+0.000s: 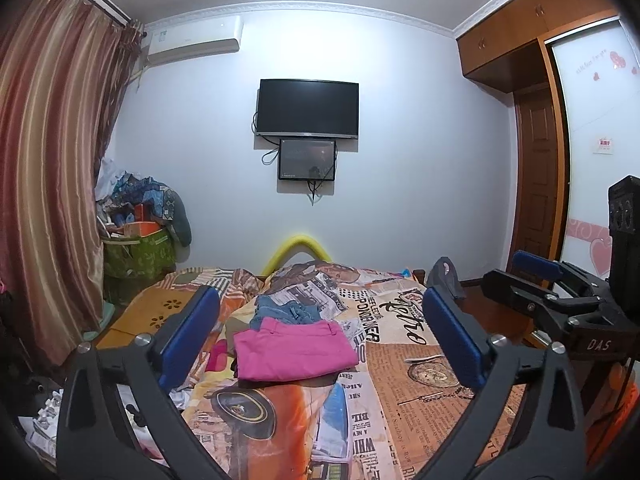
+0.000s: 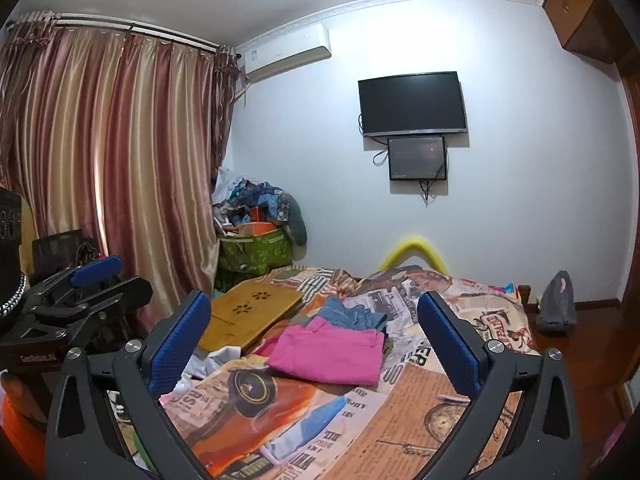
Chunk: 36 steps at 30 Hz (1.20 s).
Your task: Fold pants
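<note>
A folded pink pair of pants [image 1: 294, 350] [image 2: 330, 350] lies flat on the bed with the newspaper-print cover [image 1: 400, 360] [image 2: 400, 420]. A crumpled blue denim garment [image 1: 286, 310] [image 2: 352, 314] lies just behind it, touching its far edge. My left gripper [image 1: 322, 292] is held wide open above the bed on the near side of the pants, nothing between its blue pads. My right gripper [image 2: 315, 297] is likewise wide open and empty, short of the pants. Both grippers hover side by side, and each shows at the edge of the other's view.
A wooden lap tray [image 2: 248, 312] lies on the bed's left side. A green box piled with clutter [image 2: 256, 252] stands in the corner by the striped curtain [image 2: 120, 160]. A grey bag [image 2: 558, 304] sits on the floor at the right. Two screens [image 1: 307, 108] hang on the far wall.
</note>
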### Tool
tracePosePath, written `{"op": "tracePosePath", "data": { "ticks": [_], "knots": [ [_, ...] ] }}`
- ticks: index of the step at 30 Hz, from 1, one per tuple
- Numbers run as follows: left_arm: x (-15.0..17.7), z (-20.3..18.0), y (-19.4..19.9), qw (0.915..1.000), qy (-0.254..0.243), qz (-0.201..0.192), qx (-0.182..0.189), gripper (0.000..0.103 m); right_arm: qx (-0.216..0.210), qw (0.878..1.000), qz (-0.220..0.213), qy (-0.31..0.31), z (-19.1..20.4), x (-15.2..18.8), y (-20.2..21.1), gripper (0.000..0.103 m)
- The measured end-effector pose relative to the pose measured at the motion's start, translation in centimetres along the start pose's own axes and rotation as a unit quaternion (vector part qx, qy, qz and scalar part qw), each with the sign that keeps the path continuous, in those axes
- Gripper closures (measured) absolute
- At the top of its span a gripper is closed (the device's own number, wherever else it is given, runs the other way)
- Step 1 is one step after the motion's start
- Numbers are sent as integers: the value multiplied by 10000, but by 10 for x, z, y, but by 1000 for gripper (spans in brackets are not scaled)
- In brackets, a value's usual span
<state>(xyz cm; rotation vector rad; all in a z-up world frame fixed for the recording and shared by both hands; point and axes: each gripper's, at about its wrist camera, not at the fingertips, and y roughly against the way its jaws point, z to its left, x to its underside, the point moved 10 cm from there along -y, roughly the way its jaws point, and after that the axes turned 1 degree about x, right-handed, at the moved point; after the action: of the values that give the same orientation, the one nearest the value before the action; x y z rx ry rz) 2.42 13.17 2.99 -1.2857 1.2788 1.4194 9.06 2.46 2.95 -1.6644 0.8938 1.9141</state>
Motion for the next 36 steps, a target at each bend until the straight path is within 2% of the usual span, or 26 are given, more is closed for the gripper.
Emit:
{"op": "tracePosePath", "data": {
  "ticks": [36],
  "knots": [
    [14, 1, -11, 9999, 55, 138, 31, 0, 66, 9999, 94, -96, -4, 10, 14, 0]
  ]
}}
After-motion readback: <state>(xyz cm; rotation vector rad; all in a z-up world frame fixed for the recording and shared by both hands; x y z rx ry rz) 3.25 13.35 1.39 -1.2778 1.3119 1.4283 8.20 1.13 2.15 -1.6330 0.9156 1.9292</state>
